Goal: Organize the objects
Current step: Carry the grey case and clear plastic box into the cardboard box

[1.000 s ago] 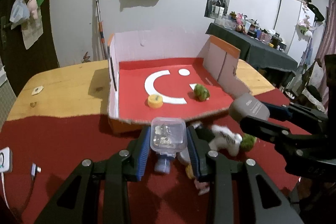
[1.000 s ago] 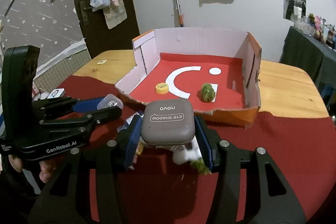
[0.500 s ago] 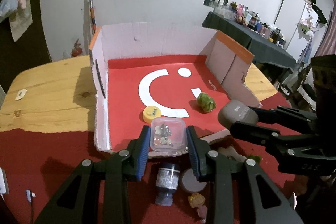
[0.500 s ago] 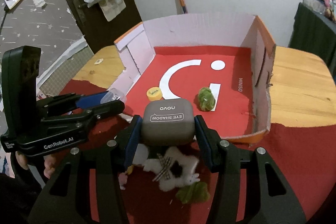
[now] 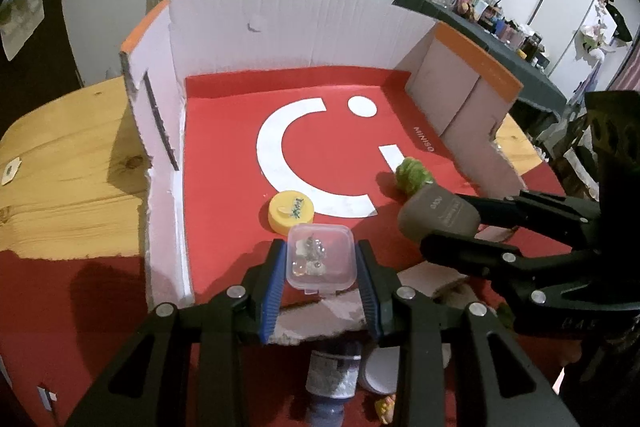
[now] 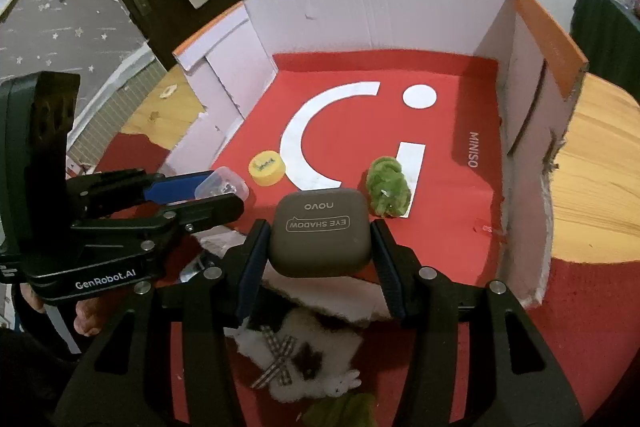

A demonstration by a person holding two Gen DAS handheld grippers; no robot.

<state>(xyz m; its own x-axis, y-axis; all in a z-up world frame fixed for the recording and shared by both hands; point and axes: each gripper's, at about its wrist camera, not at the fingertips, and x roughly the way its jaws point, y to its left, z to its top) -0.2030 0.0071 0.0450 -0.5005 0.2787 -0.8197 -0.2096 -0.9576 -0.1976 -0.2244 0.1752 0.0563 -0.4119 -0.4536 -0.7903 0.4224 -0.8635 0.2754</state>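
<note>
Left gripper [image 5: 320, 273] pinching clear case [image 5: 321, 255], right gripper [image 6: 320, 255] pinching eyeshadow compact [image 6: 319, 231], both above cardboard box [image 5: 280, 27] near edge: lower fully, release on open floor.

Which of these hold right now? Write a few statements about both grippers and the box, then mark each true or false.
1. The left gripper holds a clear plastic case. True.
2. The right gripper is open with nothing in it. False: it is shut on the eye shadow compact.
3. A yellow cap lies inside the cardboard box. True.
4. The green plush lies outside the box on the red cloth. False: it lies on the box floor.
</note>
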